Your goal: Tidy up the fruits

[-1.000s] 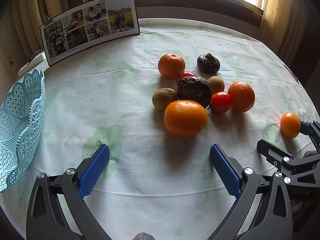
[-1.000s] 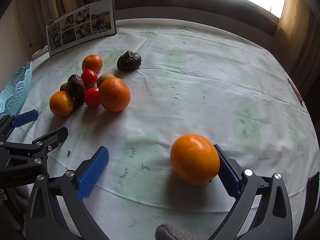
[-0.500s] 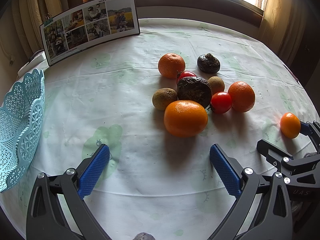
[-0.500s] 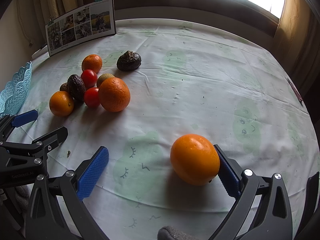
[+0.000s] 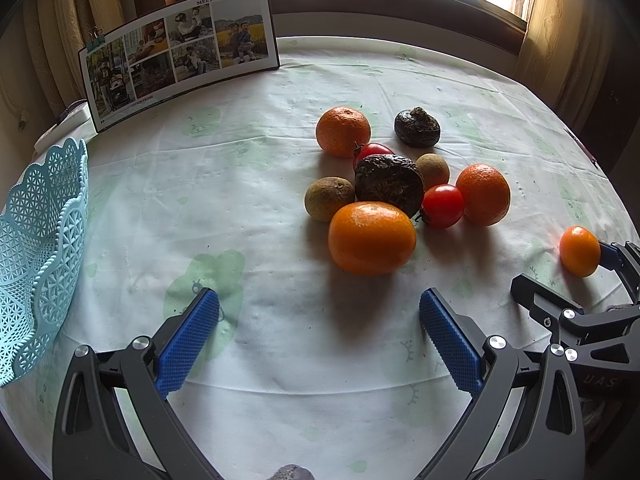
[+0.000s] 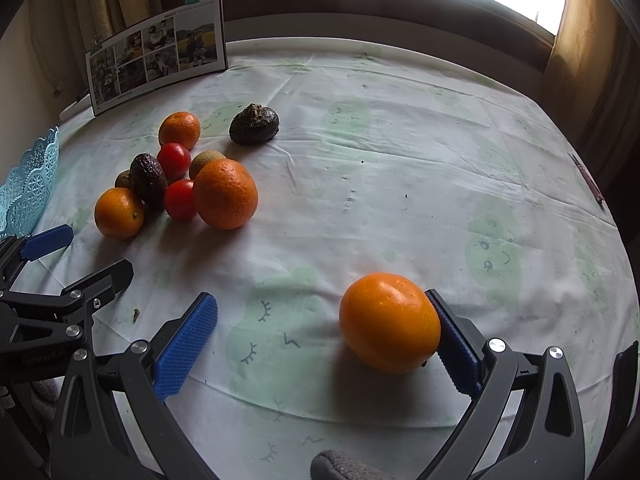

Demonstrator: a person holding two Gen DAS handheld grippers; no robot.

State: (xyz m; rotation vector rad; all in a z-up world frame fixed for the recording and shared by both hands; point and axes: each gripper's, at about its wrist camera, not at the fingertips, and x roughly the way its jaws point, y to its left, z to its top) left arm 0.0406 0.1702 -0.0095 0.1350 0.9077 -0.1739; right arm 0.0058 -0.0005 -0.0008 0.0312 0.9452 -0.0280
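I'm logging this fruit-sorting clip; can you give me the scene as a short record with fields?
surface: table with a pale patterned cloth
basket: light blue basket at left edge, no fruit visible inside
fruit pile: oranges, tomatoes, dark and brown fruits, clustered
lone orange: against one finger of right hand-held gripper
left hand-held gripper: open, holding nothing
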